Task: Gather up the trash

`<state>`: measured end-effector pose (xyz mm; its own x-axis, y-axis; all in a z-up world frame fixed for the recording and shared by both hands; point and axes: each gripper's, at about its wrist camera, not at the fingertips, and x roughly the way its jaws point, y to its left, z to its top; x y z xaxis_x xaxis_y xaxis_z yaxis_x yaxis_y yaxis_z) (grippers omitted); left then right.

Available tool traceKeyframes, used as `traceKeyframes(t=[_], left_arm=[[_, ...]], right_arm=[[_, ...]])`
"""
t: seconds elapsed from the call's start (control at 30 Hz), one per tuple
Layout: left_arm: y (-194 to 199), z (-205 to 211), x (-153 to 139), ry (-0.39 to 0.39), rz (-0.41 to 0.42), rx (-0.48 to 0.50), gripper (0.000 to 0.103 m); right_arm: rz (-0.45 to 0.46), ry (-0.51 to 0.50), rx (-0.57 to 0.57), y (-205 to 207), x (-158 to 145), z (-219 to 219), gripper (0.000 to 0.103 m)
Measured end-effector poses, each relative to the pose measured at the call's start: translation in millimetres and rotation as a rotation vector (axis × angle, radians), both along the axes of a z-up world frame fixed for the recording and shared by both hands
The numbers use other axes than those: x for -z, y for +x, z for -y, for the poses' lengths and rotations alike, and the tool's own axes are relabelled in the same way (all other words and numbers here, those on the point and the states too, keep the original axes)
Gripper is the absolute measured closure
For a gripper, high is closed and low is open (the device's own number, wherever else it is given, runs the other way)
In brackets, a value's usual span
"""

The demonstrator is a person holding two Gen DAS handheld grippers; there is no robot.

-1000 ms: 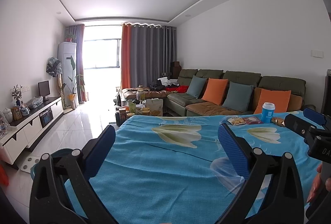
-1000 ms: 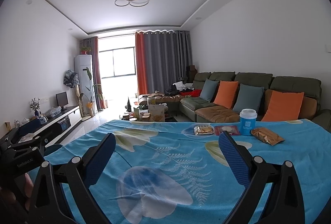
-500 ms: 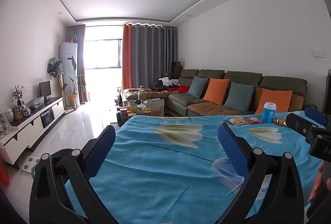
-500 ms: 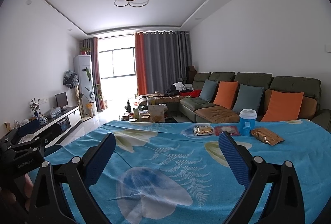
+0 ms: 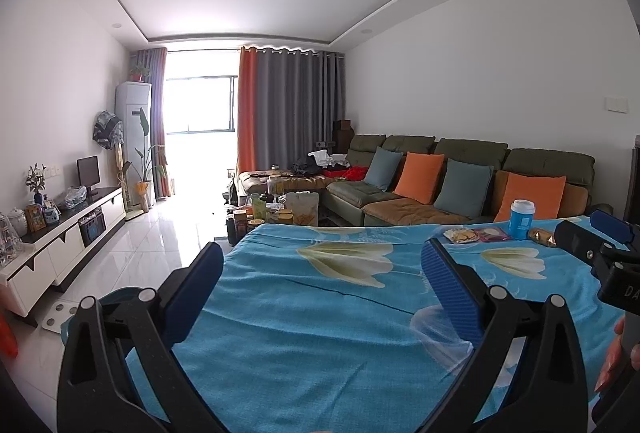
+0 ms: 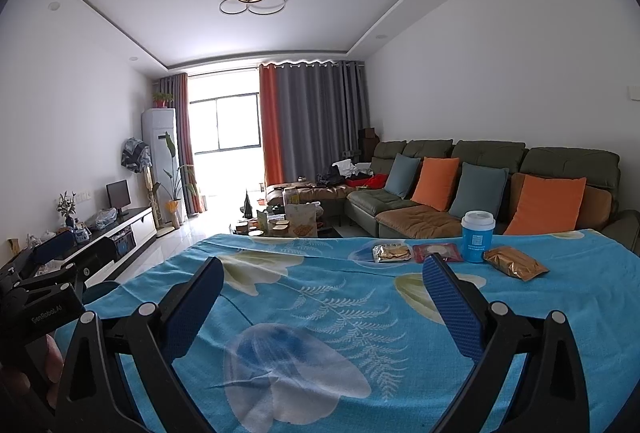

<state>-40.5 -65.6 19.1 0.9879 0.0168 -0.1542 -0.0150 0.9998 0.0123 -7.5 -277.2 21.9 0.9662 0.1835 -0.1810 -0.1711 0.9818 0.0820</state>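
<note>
Four bits of trash sit in a row at the far side of the tabletop (image 6: pixel 580 313): a biscuit pack (image 6: pixel 392 253), a red packet (image 6: pixel 438 252), a blue cup (image 6: pixel 477 236) and a gold wrapper (image 6: pixel 514 262). Both the left claw (image 5: pixel 320 285) and the right claw (image 6: pixel 320 293) hang spread wide and hold nothing, well short of that row. Against the frames a second back, almost nothing has shifted, only a slight drift of the left view, so collecting is no further along.

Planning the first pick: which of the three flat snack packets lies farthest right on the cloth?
The gold foil packet, right of the blue cup; the silver packet and red packet lie left of the cup.
</note>
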Motion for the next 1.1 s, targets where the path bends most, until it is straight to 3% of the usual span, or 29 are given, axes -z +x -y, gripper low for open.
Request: traceKeyframes(t=[1.1], left_arm=[[2.1, -2.0, 0.0, 0.002, -0.005, -0.002, 0.006]], right_arm=[[0.001, 0.004, 0.001, -0.4, -0.5, 0.0, 0.007]])
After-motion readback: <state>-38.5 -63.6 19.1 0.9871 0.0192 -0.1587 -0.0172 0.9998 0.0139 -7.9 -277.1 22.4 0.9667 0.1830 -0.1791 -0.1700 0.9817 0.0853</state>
